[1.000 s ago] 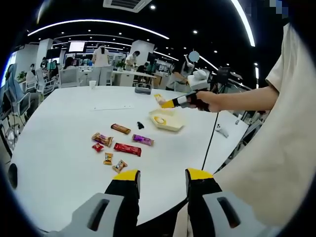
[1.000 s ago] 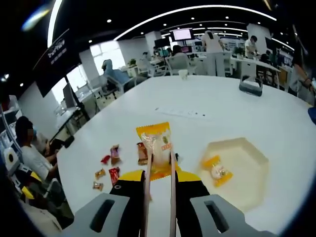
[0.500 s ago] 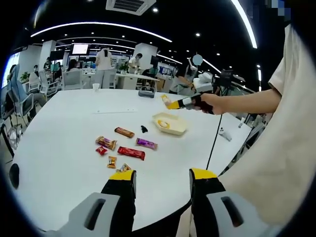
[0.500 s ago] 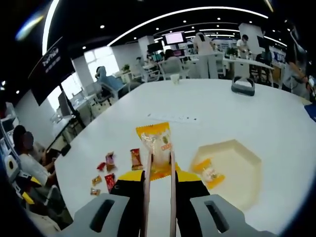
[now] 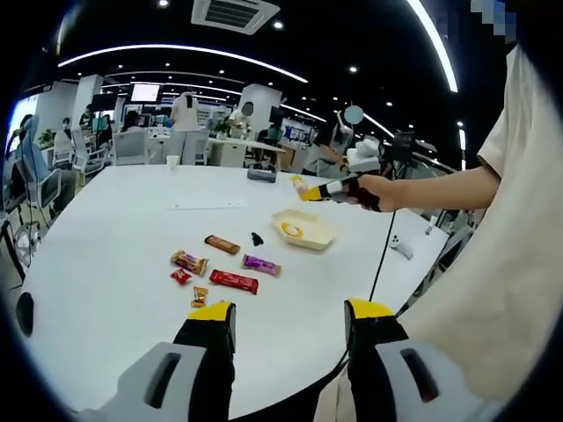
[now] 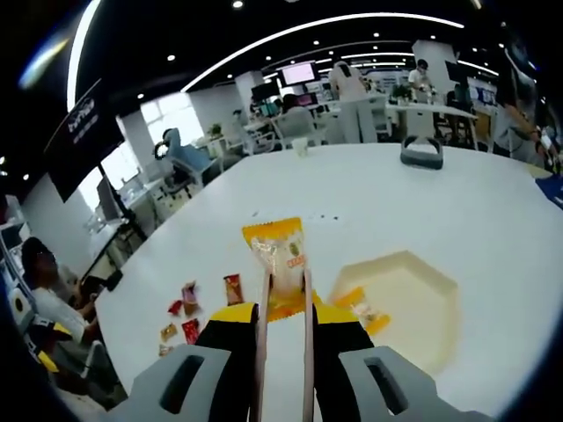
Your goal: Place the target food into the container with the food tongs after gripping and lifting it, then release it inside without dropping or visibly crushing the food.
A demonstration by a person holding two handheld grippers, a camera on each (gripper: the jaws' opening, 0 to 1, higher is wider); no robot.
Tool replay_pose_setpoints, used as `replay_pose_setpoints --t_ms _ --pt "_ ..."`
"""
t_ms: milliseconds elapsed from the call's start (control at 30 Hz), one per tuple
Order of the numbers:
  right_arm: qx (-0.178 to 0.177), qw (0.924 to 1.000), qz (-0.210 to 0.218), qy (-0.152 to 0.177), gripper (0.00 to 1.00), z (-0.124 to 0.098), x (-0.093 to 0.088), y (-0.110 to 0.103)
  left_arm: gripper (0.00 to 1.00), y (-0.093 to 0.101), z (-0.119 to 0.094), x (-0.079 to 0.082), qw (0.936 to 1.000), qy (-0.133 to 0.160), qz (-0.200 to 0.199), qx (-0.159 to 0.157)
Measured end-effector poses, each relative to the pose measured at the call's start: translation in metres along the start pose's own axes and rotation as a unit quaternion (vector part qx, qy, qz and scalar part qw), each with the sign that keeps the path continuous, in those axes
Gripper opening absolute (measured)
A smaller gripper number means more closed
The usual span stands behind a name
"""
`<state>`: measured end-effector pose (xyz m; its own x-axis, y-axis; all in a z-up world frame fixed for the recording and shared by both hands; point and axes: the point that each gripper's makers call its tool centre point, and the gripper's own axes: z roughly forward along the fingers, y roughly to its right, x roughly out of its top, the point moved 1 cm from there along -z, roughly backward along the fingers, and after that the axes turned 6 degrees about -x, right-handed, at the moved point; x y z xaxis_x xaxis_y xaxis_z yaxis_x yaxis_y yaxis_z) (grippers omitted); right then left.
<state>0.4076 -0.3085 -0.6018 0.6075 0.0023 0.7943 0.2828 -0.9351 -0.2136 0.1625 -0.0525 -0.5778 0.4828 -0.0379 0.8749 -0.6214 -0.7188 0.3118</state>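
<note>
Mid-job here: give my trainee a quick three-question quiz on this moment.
1. True or false: the tongs grip a yellow snack packet.
2. What already lies in the tray? A) a yellow packet B) a cup C) nothing
3. Fill in: the left gripper is ____.

Key: 1 true; 2 A; 3 open, holding nothing, well short of the loose snacks on the table.

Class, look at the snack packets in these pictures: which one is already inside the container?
The small orange packet lying in the cream hexagonal container. The other loose packets lie on the white table, and a larger orange one is held in the tongs.
</note>
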Motion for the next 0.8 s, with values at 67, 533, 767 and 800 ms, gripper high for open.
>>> replay_pose_setpoints --t_ms 67,533,767,800 --pt "-0.002 1.0 0.005 0.002 0.22 0.0 0.001 0.002 0.5 0.0 0.0 0.0 1.0 0.001 -0.001 0.001" --pt "-0.012 0.9995 0.03 0.007 0.22 0.0 0.003 0.014 0.49 0.001 0.001 -0.003 1.0 0.0 -0.007 -0.001" --pt "-0.016 0.9986 0.049 0.014 0.22 -0.001 0.006 0.021 0.48 0.0 -0.001 -0.001 1.0 -0.003 -0.003 0.0" --pt "-0.015 0.9982 0.055 0.016 0.22 -0.001 0.007 0.022 0.48 0.0 -0.001 -0.001 1.0 -0.003 -0.003 -0.001"
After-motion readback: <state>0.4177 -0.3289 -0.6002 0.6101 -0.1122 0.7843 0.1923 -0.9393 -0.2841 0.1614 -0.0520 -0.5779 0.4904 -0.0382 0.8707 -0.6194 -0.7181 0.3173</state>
